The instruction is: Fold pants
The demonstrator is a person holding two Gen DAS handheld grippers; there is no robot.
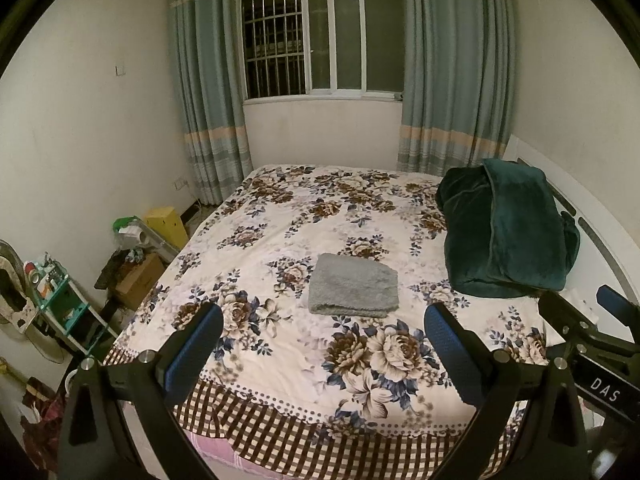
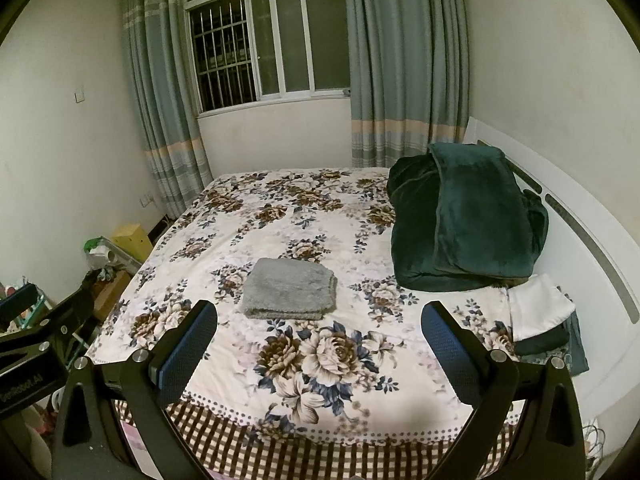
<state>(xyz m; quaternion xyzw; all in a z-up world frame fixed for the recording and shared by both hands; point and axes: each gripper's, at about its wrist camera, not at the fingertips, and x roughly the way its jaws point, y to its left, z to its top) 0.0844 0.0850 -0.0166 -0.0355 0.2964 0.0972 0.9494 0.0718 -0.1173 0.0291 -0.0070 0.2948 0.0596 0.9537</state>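
Both claws, left (image 1: 324, 344) and right (image 2: 320, 340), gape wide and empty; grey pants (image 1: 354, 285) lie folded ahead, so folding appears done and withdrawal seems next

White letters "DAS" are showing on the right gripper's (image 1: 608, 312) black body in the left wrist view; "GenRobot.AI", partly cut off, is showing on the left gripper's (image 2: 24, 320) body.

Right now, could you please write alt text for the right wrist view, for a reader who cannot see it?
A grey folded garment lies on a floral bedspread, beyond the open, empty right hand-held gripper. A dark green blanket is piled at the right; curtains frame a window behind.
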